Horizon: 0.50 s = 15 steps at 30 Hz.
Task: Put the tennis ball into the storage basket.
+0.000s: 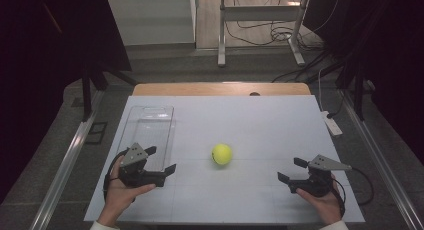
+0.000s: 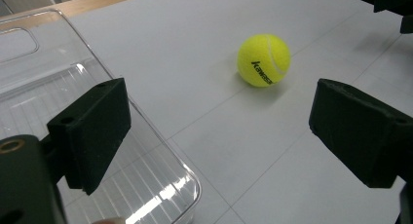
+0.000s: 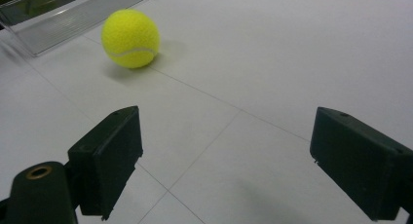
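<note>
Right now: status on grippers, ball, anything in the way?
Left gripper open, empty, beside clear tray. Right gripper open, empty. Ball loose on table between them, untouched. Nothing between either gripper and ball.

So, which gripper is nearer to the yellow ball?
Left. The left gripper sits just left of the tennis ball, fingers open toward it; the right gripper is farther off at its right.

yellow tennis ball [image 1: 221, 154] rests on the white table [image 1: 260, 125], beside a clear tray [image 1: 150, 127].
</note>
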### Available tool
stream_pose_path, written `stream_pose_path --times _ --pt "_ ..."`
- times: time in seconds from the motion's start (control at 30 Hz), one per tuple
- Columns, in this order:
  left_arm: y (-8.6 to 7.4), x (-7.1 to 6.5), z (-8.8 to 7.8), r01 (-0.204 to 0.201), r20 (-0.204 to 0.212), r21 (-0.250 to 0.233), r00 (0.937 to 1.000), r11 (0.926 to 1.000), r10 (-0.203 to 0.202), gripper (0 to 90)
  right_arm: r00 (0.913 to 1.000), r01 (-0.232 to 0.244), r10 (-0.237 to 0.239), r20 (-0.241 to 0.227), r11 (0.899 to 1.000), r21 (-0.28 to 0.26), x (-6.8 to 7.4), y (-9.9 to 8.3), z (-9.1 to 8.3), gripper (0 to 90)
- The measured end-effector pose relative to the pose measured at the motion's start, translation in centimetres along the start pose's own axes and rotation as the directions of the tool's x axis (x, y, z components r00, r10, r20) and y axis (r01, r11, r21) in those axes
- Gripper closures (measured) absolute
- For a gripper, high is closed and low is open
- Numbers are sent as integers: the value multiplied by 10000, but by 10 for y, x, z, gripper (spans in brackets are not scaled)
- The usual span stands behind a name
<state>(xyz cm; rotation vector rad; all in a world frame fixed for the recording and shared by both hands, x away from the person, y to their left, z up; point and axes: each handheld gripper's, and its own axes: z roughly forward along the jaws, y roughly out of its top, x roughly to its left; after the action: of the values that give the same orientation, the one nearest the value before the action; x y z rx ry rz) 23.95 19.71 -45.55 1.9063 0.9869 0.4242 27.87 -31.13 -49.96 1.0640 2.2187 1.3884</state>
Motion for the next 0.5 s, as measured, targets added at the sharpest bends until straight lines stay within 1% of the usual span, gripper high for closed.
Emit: stream_pose_path --times 0.27,0.5 --pt "6 -2 3 -122 151 39 9998 9999 122 92 10000 -5 5 -48 10000 29 0 0 1 118" --pt "15 -5 11 -338 440 189 9985 9992 329 92 10000 -1 1 -58 10000 40 0 0 1 118"
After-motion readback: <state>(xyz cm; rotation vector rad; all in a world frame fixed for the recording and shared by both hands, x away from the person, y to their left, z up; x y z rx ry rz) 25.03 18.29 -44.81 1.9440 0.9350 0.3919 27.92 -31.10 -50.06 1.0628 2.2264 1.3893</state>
